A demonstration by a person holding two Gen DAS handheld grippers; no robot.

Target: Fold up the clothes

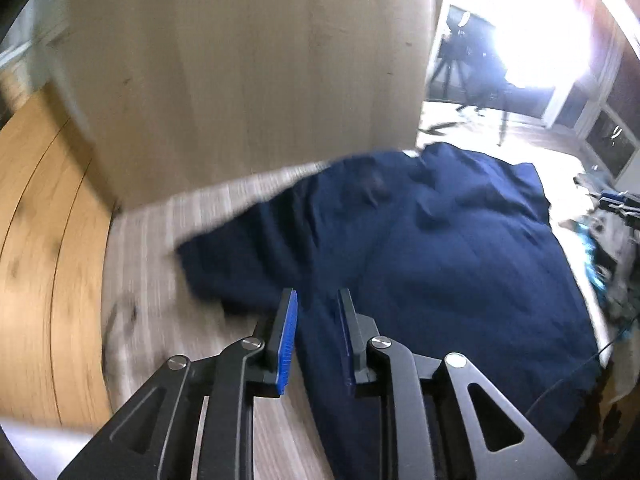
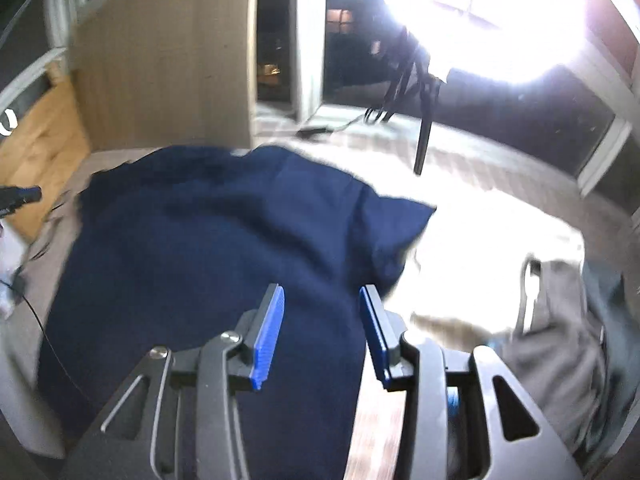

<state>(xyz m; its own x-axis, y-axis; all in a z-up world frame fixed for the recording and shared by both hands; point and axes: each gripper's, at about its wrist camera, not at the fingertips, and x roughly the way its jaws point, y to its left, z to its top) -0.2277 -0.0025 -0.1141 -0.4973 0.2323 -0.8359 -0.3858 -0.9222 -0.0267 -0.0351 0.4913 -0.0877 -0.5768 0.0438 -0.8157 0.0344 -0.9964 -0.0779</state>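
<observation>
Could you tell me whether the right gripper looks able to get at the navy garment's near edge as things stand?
Probably yes: the right gripper is open, its fingers straddle the navy garment near its edge, and nothing shows between them, though motion blur hides contact.

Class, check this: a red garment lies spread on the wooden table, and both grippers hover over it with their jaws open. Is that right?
Not quite. The garment is dark navy blue, not red, as both wrist views show. The rest holds: it lies spread on the wooden table, with the left gripper and right gripper over it, jaws open.
</observation>
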